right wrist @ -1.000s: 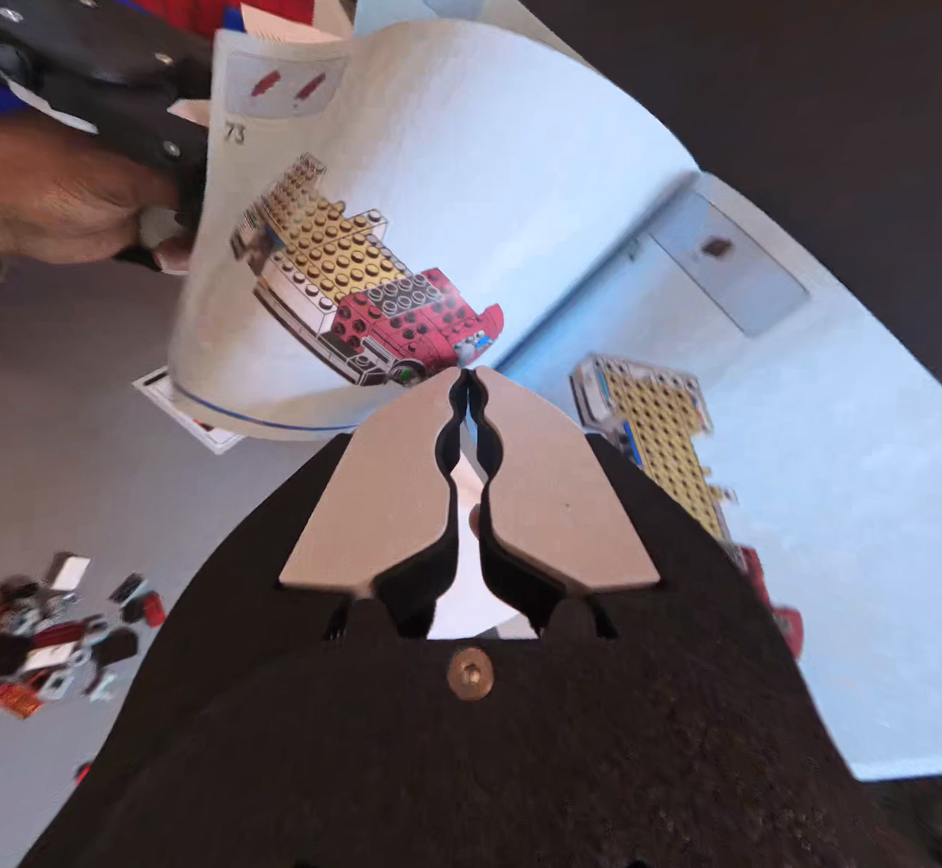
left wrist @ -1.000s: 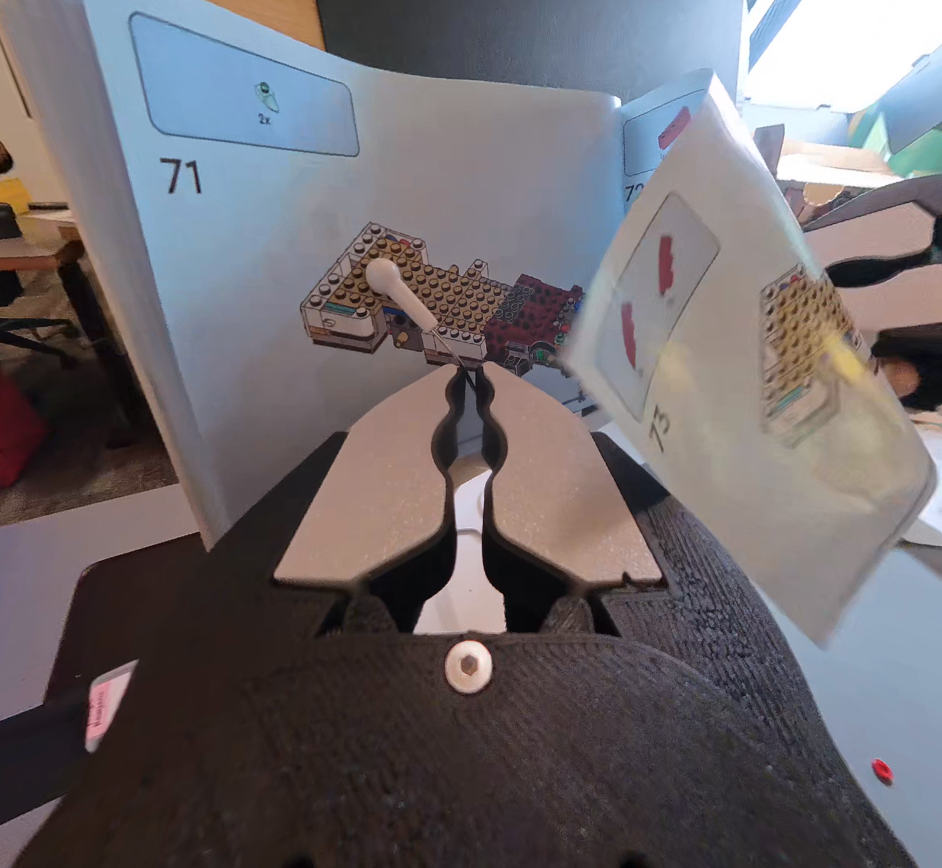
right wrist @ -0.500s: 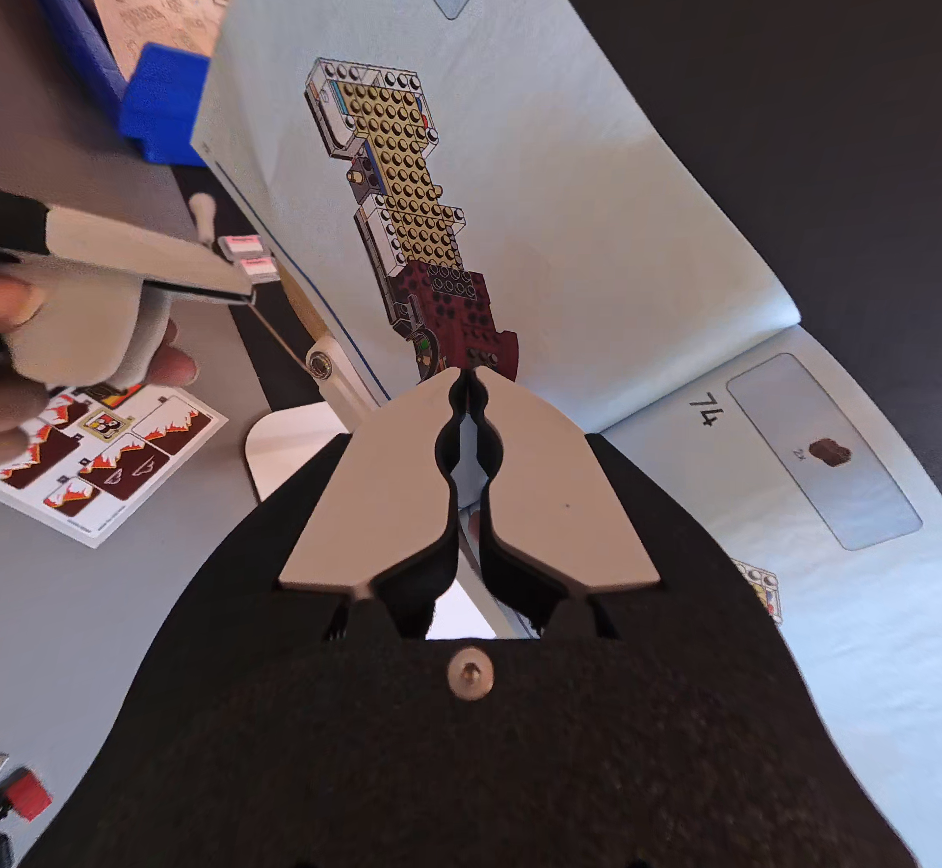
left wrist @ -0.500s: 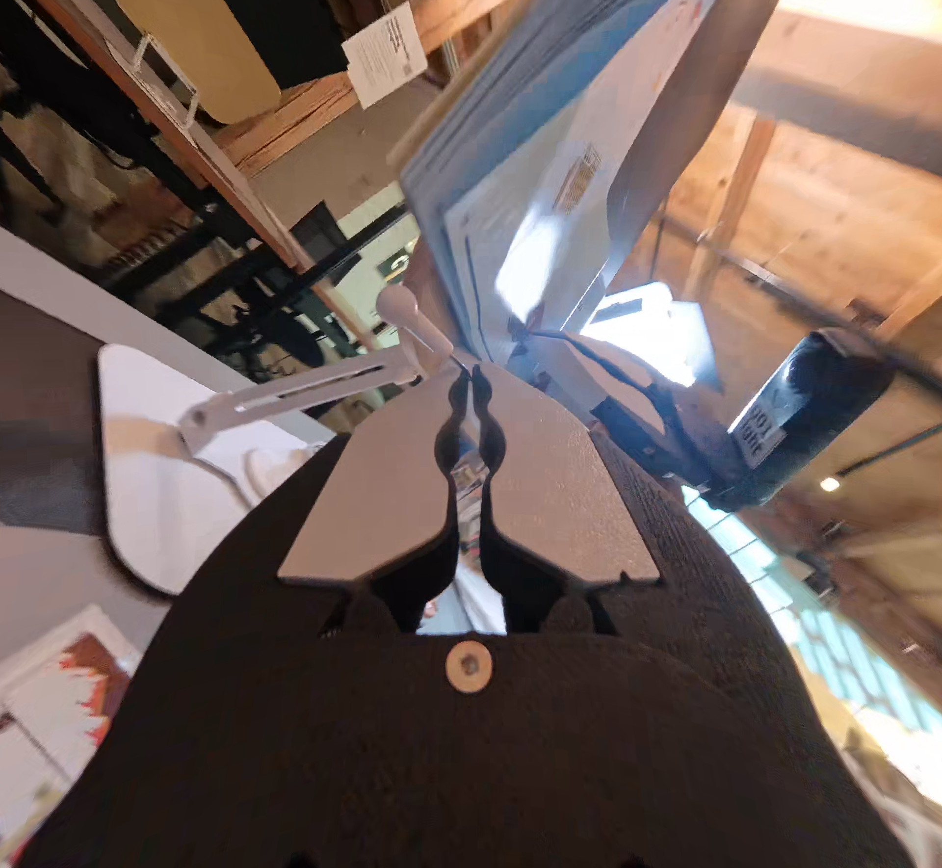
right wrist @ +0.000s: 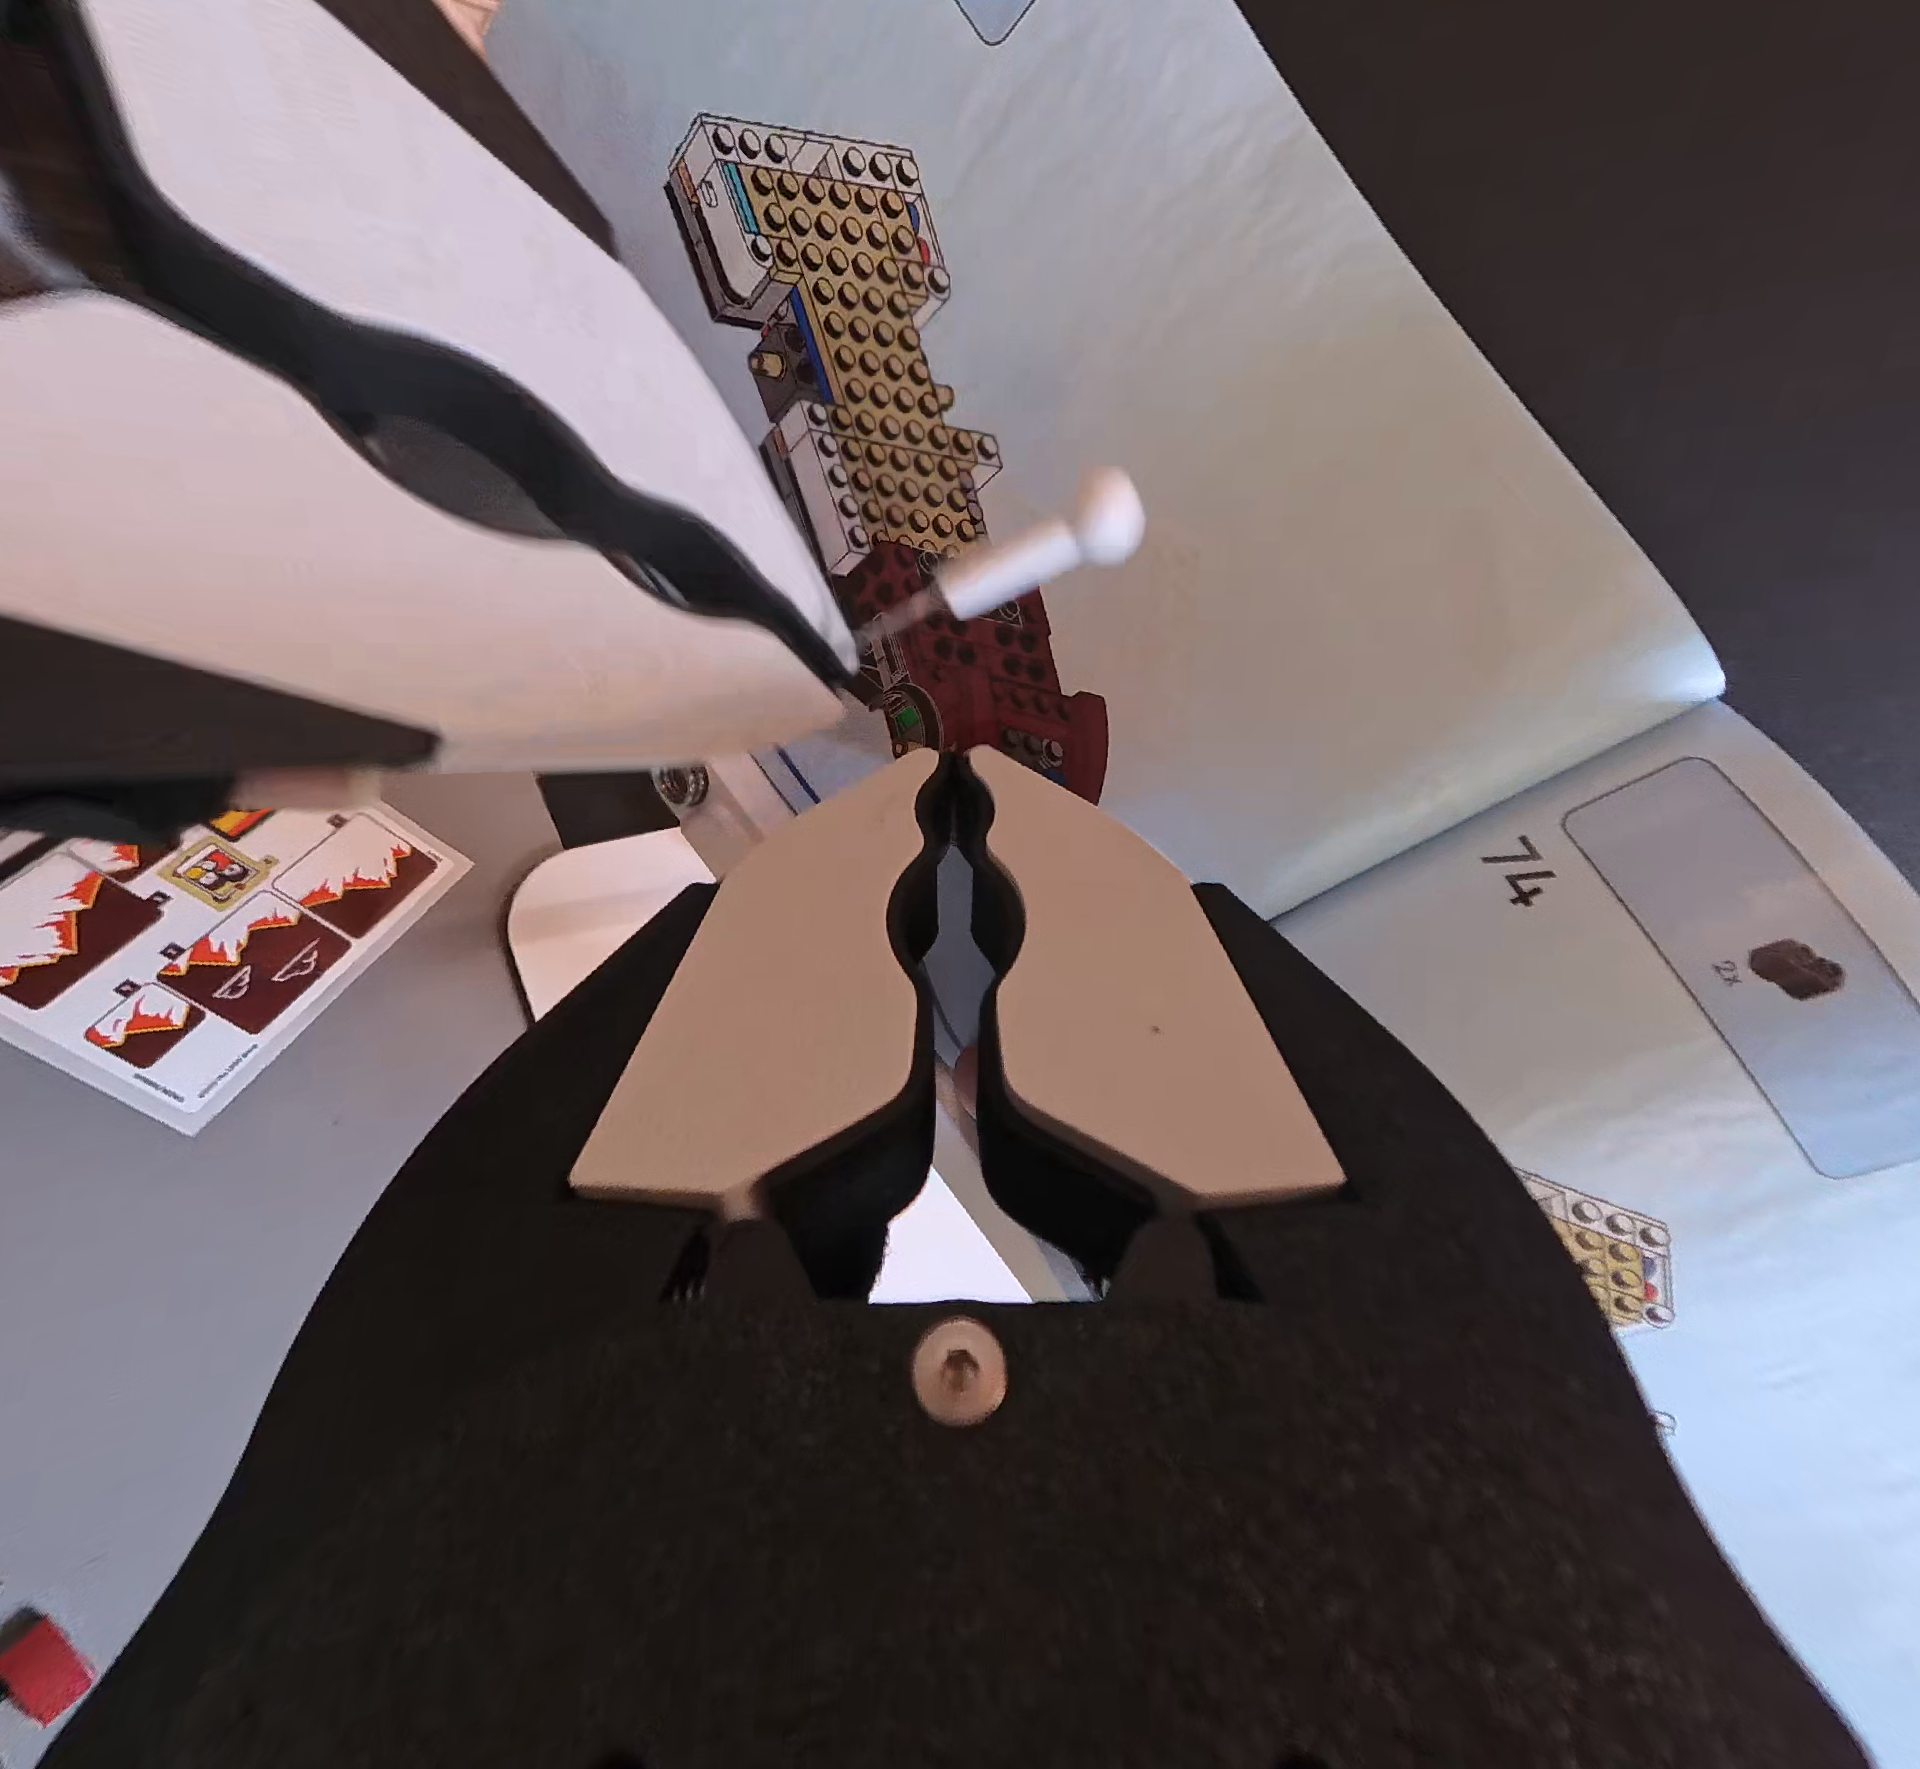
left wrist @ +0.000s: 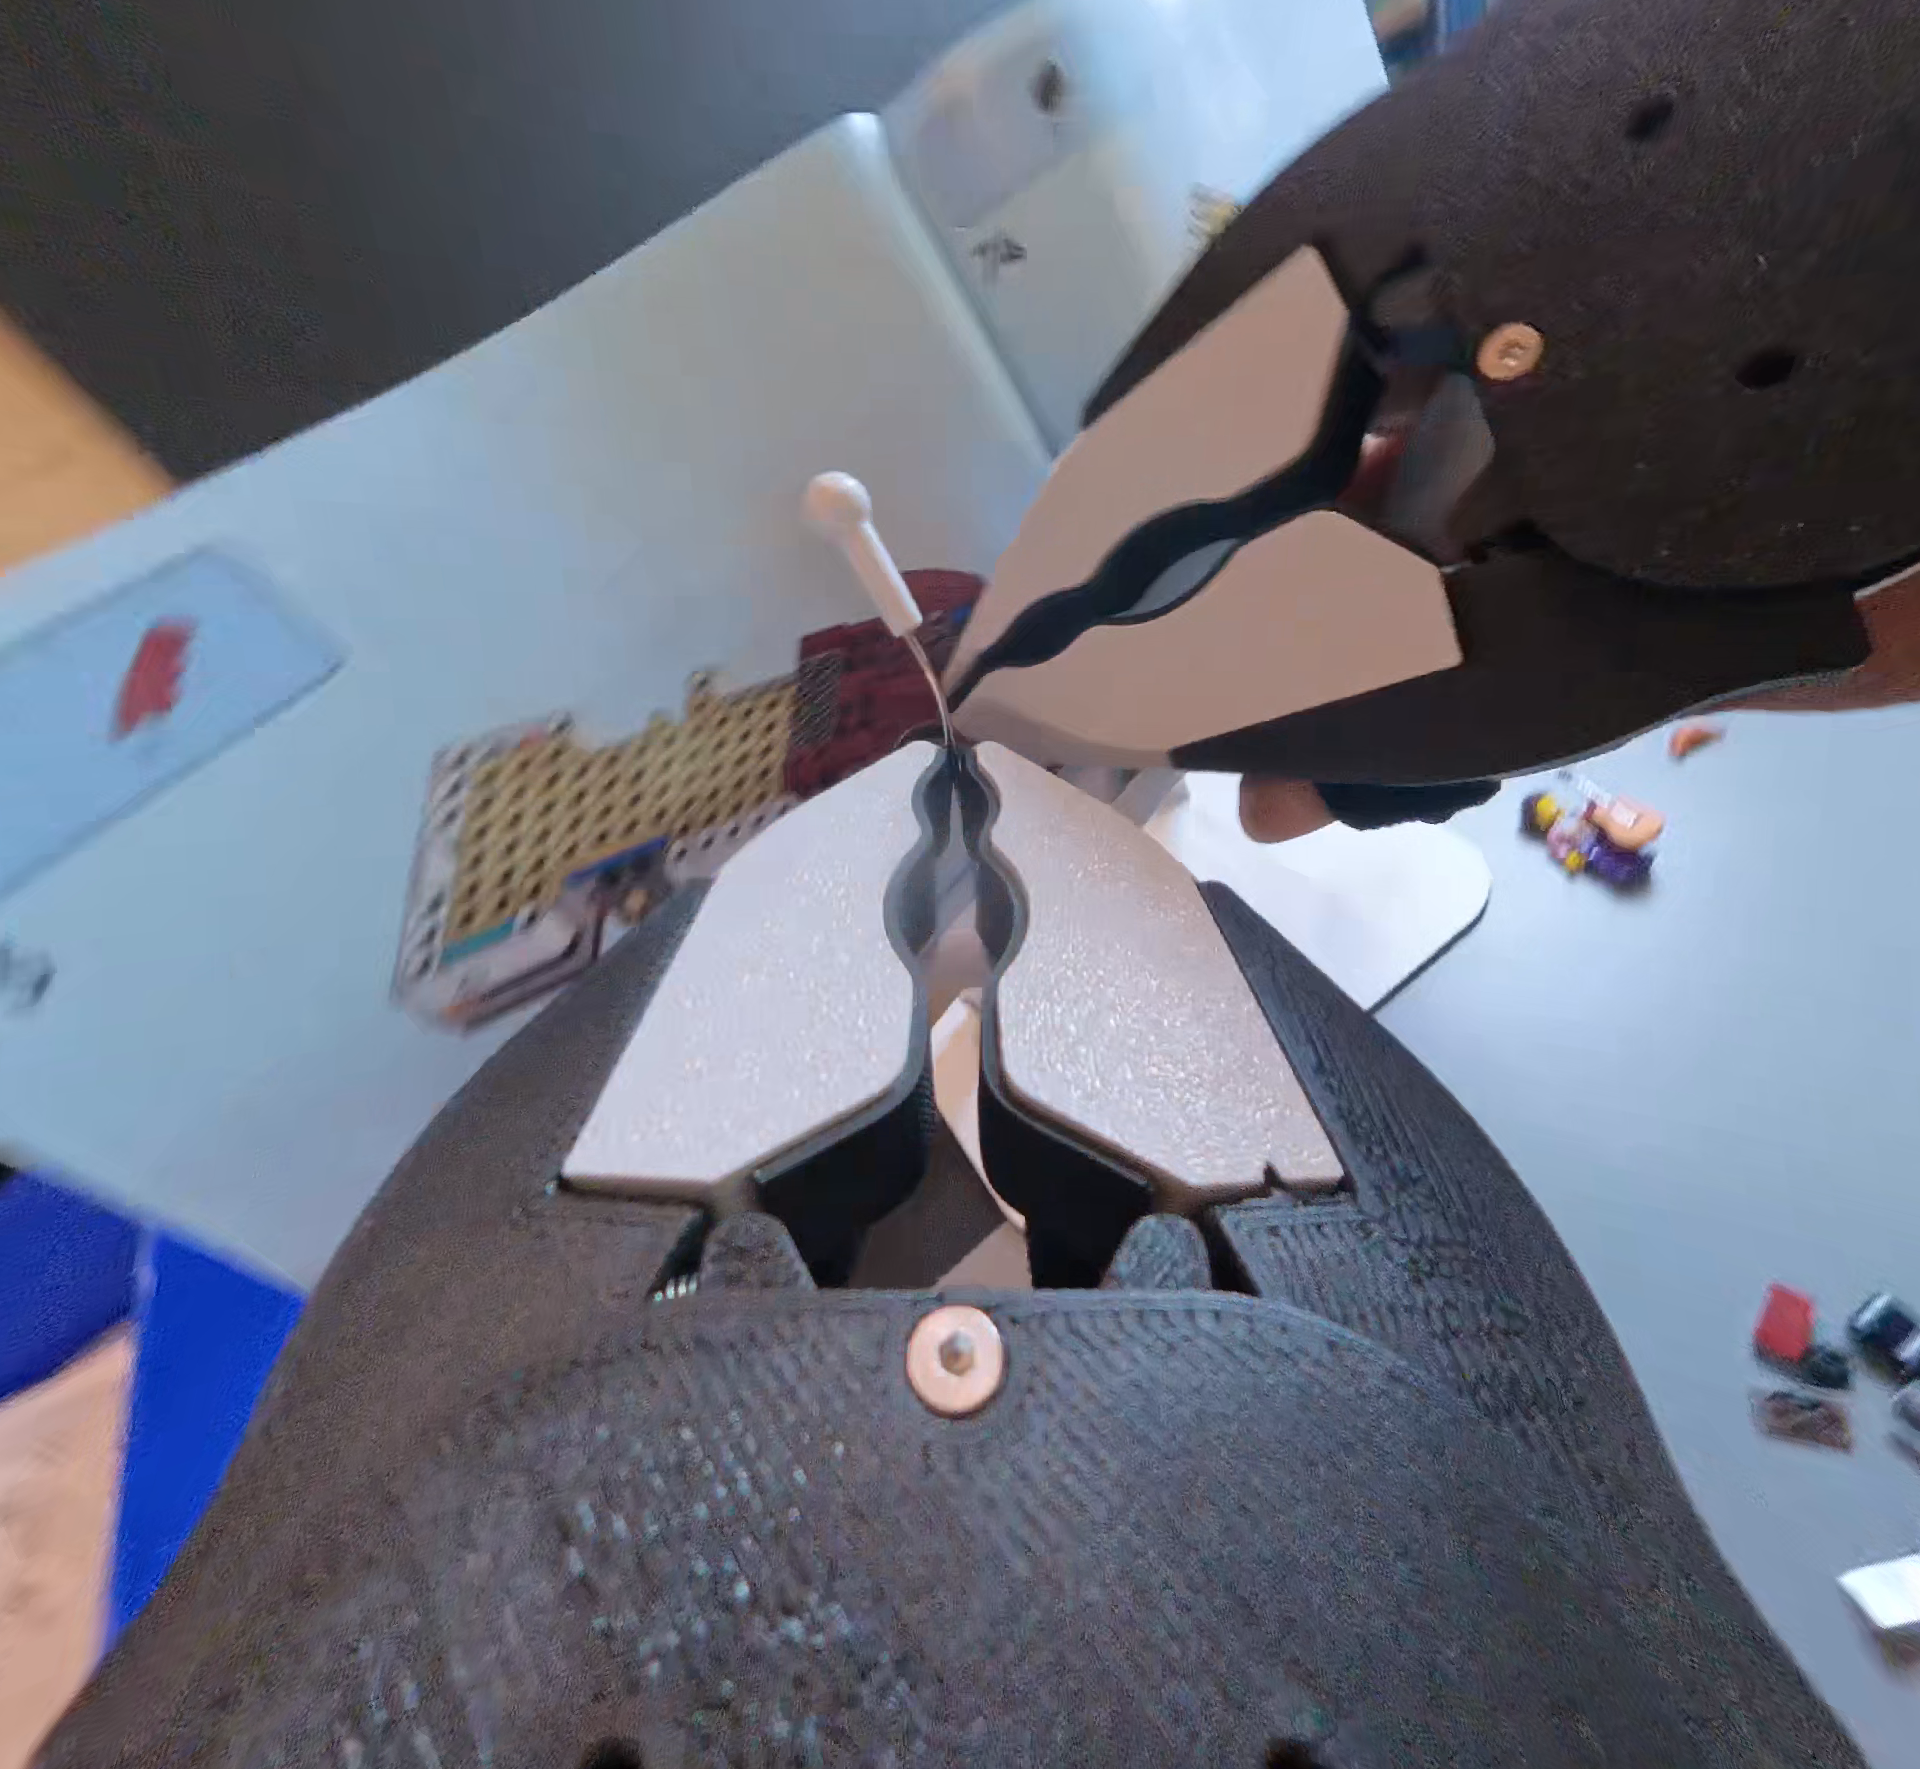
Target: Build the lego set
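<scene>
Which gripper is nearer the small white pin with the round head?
Left. The left gripper pinches the wire of the white pin; the right gripper sits shut just below it.

— How do our two grippers stand?

— Our left gripper [left wrist: 951, 755] has its fingers [left wrist: 800, 981] pressed together on the thin wire stem of a white ball-ended pin [left wrist: 862, 543].

— And the right?

— Our right gripper [right wrist: 954, 759] is closed on nothing, angled in from the right, its tips just beside the left gripper's tips.

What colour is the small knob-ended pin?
White; the right wrist view shows it best.
</scene>
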A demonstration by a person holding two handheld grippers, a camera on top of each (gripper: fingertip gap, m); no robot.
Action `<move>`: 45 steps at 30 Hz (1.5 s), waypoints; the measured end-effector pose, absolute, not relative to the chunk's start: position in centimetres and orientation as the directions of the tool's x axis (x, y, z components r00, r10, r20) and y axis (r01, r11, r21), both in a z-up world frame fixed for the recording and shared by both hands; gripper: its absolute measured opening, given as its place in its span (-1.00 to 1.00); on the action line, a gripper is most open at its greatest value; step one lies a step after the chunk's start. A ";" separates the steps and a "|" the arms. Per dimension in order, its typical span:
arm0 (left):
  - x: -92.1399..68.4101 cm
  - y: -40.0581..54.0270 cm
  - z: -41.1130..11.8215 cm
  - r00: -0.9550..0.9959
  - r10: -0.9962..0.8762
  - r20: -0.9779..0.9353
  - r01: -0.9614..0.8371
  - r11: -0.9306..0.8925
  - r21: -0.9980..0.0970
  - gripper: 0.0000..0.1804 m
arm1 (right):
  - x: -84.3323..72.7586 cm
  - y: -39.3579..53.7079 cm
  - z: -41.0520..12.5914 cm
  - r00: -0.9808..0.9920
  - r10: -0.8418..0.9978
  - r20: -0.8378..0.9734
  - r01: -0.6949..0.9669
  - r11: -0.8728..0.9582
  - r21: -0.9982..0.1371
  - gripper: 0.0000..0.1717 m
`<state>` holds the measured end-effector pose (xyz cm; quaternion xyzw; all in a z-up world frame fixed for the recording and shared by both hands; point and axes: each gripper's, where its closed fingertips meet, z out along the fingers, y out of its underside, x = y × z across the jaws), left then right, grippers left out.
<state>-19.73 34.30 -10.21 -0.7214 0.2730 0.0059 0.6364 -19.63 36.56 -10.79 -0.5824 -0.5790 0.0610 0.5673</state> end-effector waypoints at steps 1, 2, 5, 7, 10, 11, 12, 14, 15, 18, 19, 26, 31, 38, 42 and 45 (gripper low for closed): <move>-19.0 34.6 -10.5 0.812 -0.397 -0.428 -0.484 -0.047 -0.874 -0.98 | -19.5 36.4 -10.8 0.319 0.748 0.582 0.599 0.317 -0.735 -1.00; -18.9 34.9 -10.7 0.770 -0.381 -0.513 -0.571 -0.050 -0.820 -0.98 | -19.2 36.3 -10.9 0.318 0.756 0.572 0.593 0.312 -0.742 -1.00; -18.2 35.1 -11.2 0.658 -0.381 -0.649 -0.716 -0.049 -0.696 -0.98 | -16.9 35.7 -10.4 0.373 0.815 0.444 0.491 0.232 -0.840 -0.98; -17.8 35.2 -11.5 0.567 -0.367 -0.738 -0.801 -0.039 -0.597 -0.98 | -14.7 36.3 -10.4 0.422 0.824 0.377 0.451 0.171 -0.876 -0.95; -17.4 35.3 -12.0 0.399 -0.366 -0.841 -0.907 -0.022 -0.421 -0.98 | -12.5 37.6 -11.2 0.448 0.813 0.371 0.460 0.146 -0.876 -0.97; -17.2 35.3 -12.3 0.347 -0.377 -0.859 -0.930 -0.020 -0.367 -0.97 | -12.4 37.7 -11.5 0.446 0.816 0.369 0.466 0.140 -0.874 -0.96; -17.1 35.4 -12.6 0.294 -0.384 -0.875 -0.950 -0.019 -0.311 -0.97 | -12.5 37.7 -11.7 0.440 0.816 0.375 0.476 0.142 -0.868 -0.95; -17.0 35.5 -12.8 0.224 -0.387 -0.894 -0.972 -0.020 -0.235 -0.97 | -12.8 37.7 -11.9 0.425 0.809 0.406 0.504 0.161 -0.848 -0.94; -17.0 35.5 -12.9 0.216 -0.398 -0.892 -0.974 -0.023 -0.225 -0.97 | -12.8 37.6 -11.9 0.421 0.805 0.418 0.513 0.169 -0.842 -0.94; -17.0 35.5 -12.9 0.206 -0.402 -0.892 -0.976 -0.015 -0.219 -0.97 | -12.8 37.3 -12.3 0.412 0.811 0.415 0.515 0.168 -0.840 -0.93; -17.0 35.4 -12.9 0.212 -0.402 -0.891 -0.974 -0.012 -0.227 -0.95 | -12.6 37.2 -12.3 0.414 0.812 0.412 0.511 0.167 -0.843 -0.92; -17.3 31.7 -9.8 0.668 -0.328 -0.668 -0.690 0.064 -0.721 -0.83 | -8.3 36.8 -10.8 0.516 0.778 0.358 0.395 0.155 -0.906 -0.76; -21.1 27.9 -7.4 0.934 -0.210 -0.289 -0.257 0.164 -0.952 -1.00 | -5.5 33.8 -8.1 0.609 0.746 0.269 0.221 0.166 -0.961 -0.50; -24.1 25.3 -6.5 0.987 -0.107 -0.123 -0.102 0.183 -0.978 -1.00 | -3.5 25.7 -6.4 0.643 0.751 0.149 0.073 0.134 -0.988 -0.91; -24.9 24.7 -6.1 0.991 -0.094 -0.092 -0.072 0.194 -0.978 -1.00 | -1.8 19.8 -8.4 0.632 0.769 0.090 0.070 0.059 -0.996 -1.00; -25.2 24.5 -6.0 0.992 -0.090 -0.090 -0.072 0.194 -0.978 -1.00 | 0.5 16.4 -10.3 0.653 0.755 0.057 0.059 0.024 -0.998 -0.99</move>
